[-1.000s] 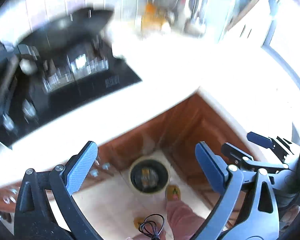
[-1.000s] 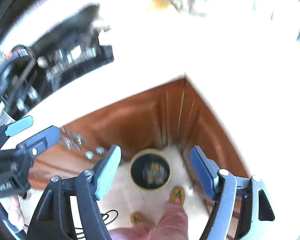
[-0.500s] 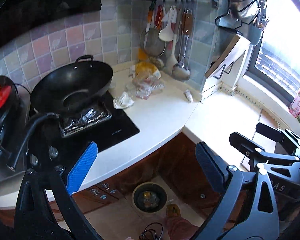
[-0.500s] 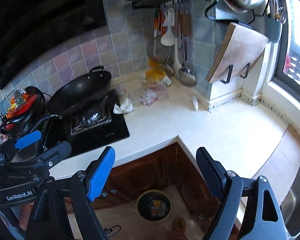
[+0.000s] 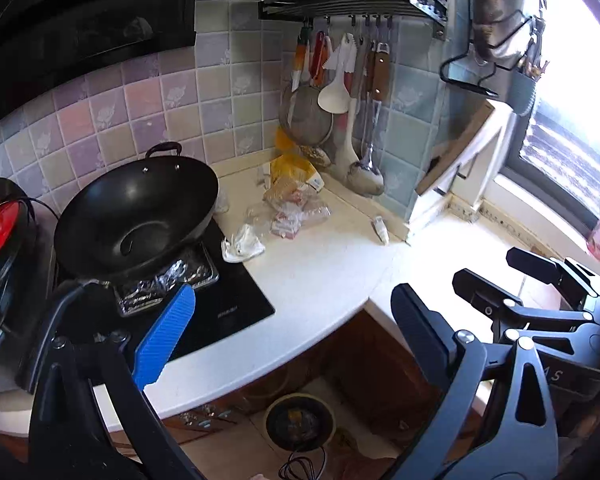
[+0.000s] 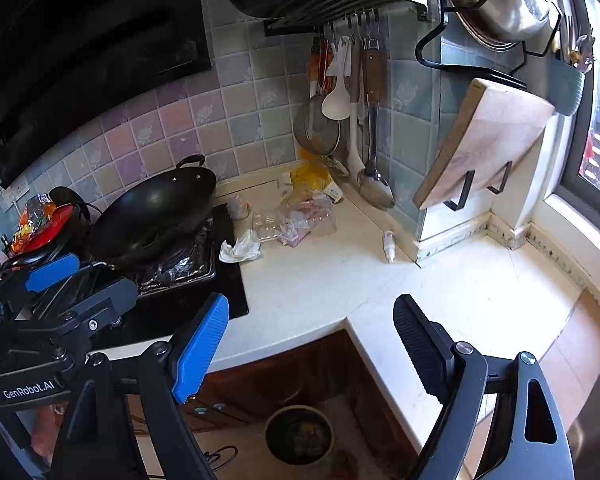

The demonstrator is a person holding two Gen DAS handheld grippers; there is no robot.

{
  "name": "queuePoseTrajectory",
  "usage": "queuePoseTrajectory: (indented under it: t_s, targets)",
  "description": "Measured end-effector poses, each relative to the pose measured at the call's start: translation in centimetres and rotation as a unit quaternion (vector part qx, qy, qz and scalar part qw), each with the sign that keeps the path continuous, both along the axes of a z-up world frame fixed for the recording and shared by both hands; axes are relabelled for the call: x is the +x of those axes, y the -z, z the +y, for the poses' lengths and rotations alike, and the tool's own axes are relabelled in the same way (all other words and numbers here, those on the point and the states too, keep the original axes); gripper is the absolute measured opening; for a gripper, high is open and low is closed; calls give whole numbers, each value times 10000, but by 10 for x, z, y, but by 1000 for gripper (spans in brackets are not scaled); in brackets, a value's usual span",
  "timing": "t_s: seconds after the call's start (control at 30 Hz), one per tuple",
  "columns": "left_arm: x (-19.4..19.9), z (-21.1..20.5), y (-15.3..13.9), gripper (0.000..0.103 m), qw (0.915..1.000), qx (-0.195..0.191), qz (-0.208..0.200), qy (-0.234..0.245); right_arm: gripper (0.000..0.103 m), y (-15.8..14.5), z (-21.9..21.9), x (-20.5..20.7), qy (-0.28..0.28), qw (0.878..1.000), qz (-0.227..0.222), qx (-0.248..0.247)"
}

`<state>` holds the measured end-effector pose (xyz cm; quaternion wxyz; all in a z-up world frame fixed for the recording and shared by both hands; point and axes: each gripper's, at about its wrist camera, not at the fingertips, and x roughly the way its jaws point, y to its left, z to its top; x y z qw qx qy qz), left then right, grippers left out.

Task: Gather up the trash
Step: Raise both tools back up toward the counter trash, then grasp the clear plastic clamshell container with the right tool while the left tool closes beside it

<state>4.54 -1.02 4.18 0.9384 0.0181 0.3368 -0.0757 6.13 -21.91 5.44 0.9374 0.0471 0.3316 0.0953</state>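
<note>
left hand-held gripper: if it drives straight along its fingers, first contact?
Probably bare white countertop. The left hand-held gripper is open and empty, aimed at the counter's front edge, short of the crumpled white tissue and clear plastic wrappers. Fisheye depth is uncertain.

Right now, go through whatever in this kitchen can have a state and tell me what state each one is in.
left gripper: open, holding nothing.
right gripper: open, holding nothing.
crumpled tissue: lying on the counter by the stove.
plastic wrappers: piled loose near the wall.
small tube: lying flat.
trash bin: on the floor, uncovered, some trash inside.
wok: on the stove, empty.
cutting board: leaning in its rack.
</note>
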Motion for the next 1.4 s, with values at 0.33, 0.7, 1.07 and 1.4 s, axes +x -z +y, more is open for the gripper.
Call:
queuePoseTrajectory:
  t_s: [0.33, 0.7, 1.07, 1.4]
  targets:
    - [90, -12, 38, 93, 9984, -313, 332, -331, 86, 30, -26, 108, -85, 9995, 278, -88]
    - [208, -9, 157, 77, 9837, -381, 1137, -1340, 86, 114, -29, 254, -576, 9952, 787, -68]
    - [290, -5, 245, 66, 9731, 579, 1054, -1966, 86, 219, 14, 418, -827, 9829, 1457, 761]
    - [326, -7, 262, 66, 9708, 853, 1066, -1971, 89, 283, 29, 504, -312, 9489, 2222, 2221]
